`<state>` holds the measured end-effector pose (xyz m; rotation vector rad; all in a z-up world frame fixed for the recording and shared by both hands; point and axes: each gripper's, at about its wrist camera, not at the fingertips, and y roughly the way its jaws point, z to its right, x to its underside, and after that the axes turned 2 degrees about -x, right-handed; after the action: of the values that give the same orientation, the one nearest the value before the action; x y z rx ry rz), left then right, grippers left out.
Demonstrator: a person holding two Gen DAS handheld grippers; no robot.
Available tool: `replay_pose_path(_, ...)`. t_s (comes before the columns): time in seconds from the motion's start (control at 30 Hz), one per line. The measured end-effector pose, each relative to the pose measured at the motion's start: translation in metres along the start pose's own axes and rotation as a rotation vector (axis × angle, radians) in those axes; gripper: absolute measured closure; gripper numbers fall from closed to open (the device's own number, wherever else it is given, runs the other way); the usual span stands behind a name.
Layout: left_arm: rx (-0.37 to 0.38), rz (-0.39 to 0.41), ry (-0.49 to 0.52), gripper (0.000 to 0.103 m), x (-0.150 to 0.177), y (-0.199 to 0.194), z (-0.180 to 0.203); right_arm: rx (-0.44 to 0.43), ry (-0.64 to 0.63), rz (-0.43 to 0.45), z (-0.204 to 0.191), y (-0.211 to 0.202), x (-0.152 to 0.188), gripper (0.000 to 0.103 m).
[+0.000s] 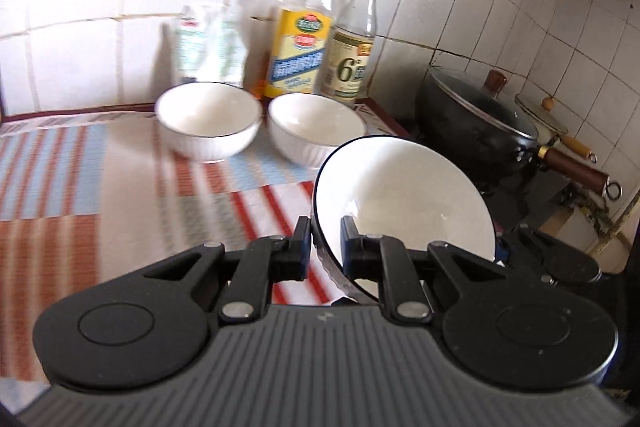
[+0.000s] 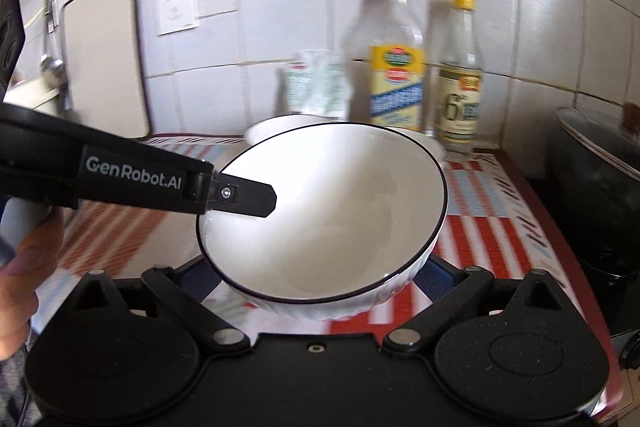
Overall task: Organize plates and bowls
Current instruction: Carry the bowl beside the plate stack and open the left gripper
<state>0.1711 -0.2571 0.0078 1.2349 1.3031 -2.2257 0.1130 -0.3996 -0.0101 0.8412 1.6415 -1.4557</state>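
Held bowl (image 1: 404,195): white, thin black rim line, ribbed outside. Two bowls ahead of the left gripper (image 1: 325,247), left one (image 1: 208,119) and right one (image 1: 316,127): white, dark rim, ribbed. Both grippers black; right gripper (image 2: 320,279) has blue pads. Counter (image 1: 60,163) cloth: red, pale blue and white stripes in blocks. Beyond the bowls: clear bottle (image 1: 304,39) with yellow-blue label and gold cap; clear bottle (image 1: 354,39) with pale label and yellow cap. Right of the left gripper: black pot (image 1: 472,131), brown handle. Wall tiles (image 1: 480,7) white.

Far bowl (image 2: 276,125) mostly hidden, blurred
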Motion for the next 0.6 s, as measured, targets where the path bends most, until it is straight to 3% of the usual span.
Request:
replay_pose_path(0.3,-0.093,0.009,-0.003,0.090,0.018,-0.050,-0.054,-0.092,-0.053,-0.018,-0.070,0.007,0.002,0.002)
replay_pose_path(0.6,-0.181,-0.021,-0.023,0.090,0.025,-0.055,-0.100,-0.169,-0.040,-0.063,-0.111,0.043,-0.001,0.002)
